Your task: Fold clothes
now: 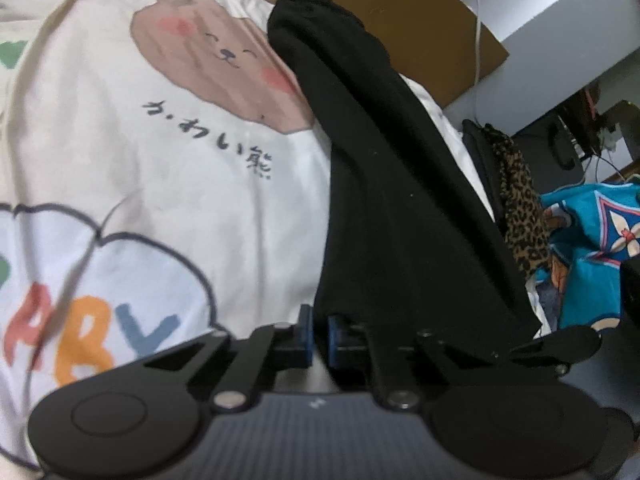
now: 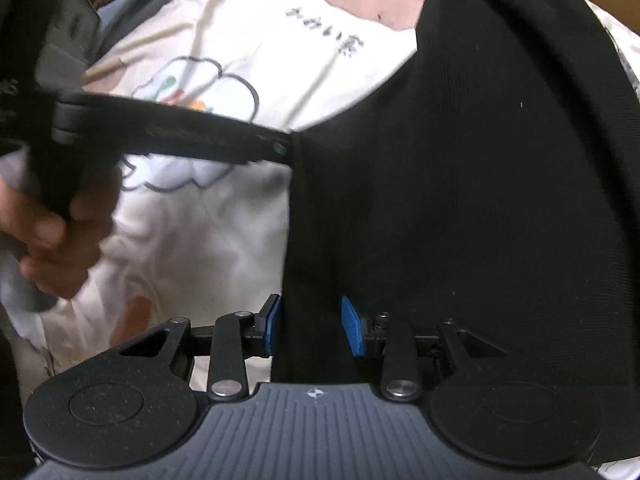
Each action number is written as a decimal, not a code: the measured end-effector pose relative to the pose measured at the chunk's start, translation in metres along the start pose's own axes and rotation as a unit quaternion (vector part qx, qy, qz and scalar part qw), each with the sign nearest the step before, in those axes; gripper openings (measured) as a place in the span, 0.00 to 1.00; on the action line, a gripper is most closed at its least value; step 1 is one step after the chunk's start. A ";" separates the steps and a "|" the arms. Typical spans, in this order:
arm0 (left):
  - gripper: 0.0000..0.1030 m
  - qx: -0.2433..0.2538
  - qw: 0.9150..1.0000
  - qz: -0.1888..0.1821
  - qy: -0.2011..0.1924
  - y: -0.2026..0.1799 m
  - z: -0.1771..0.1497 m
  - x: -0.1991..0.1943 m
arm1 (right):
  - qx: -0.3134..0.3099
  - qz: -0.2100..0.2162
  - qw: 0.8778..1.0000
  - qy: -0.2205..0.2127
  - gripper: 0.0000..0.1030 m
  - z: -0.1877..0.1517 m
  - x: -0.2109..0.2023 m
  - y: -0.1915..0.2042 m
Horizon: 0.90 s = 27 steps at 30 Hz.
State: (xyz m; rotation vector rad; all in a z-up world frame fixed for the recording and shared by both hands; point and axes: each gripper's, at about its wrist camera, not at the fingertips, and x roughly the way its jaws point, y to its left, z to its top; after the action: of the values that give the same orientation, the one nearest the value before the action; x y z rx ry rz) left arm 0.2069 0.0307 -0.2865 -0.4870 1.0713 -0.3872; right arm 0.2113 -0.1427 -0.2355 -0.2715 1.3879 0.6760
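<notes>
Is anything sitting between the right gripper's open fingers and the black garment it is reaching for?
Nothing visible does. The right gripper is open, with the black garment edge directly between its blue pads. The left gripper pinches the same cloth further along.

The black garment is looking like a matt, fine-knit cloth, picking up little specks of lint. The printed bedsheet under it is showing as smooth, soft white cotton-ish fabric. Both claws are wearing matt black plastic arms, shiny metal pivot pins and blue rubbery pads.
</notes>
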 end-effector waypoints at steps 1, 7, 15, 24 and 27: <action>0.07 0.001 1.000 0.005 0.001 0.001 0.000 -0.002 | 0.000 0.001 1.000 0.000 0.38 -0.002 0.000 0.000; 0.02 -0.014 0.999 0.031 -0.006 0.012 0.007 -0.022 | 0.012 0.009 1.000 0.010 0.38 -0.016 -0.005 -0.004; 0.02 -0.013 1.000 0.009 0.009 -0.004 0.007 -0.007 | 0.026 0.033 0.999 0.014 0.38 -0.027 -0.020 -0.010; 0.02 -0.003 0.999 -0.002 0.042 -0.015 -0.002 0.017 | 0.032 0.070 0.996 0.038 0.36 -0.045 -0.023 -0.007; 0.02 0.000 0.999 0.000 0.044 -0.013 -0.005 0.012 | 0.041 0.084 0.995 0.032 0.36 -0.044 -0.032 -0.011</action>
State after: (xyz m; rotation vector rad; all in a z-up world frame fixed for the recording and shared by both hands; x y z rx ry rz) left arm 0.2065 0.0130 -0.2902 -0.4726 1.1567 -0.4125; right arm 0.1811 -0.1841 -0.2151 -0.1119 1.5081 0.7518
